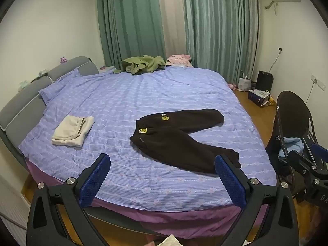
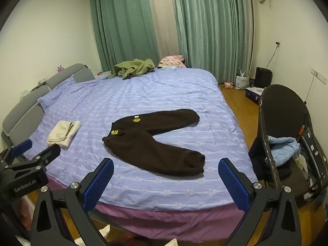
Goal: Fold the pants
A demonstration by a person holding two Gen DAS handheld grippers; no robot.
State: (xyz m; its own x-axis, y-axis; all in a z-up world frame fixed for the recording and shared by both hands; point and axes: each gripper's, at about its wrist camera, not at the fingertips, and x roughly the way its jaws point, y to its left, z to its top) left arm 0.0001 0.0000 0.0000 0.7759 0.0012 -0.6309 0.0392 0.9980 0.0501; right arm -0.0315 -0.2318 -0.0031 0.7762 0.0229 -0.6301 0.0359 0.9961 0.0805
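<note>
Both hand-held grippers — left point(image 1: 162, 176) reading "GenRobot.AI", right point(image 2: 166, 179) — gape empty before unfolded pants point(image 2: 152, 143).

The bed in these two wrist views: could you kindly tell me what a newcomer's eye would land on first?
The dark brown pants stand out first, spread unfolded with legs splayed on the purple bed cover near its foot. To their left lies a folded cream garment, and a green garment is heaped at the far edge by the green curtains. Both the left gripper and right gripper hover with jaws wide apart.
</note>
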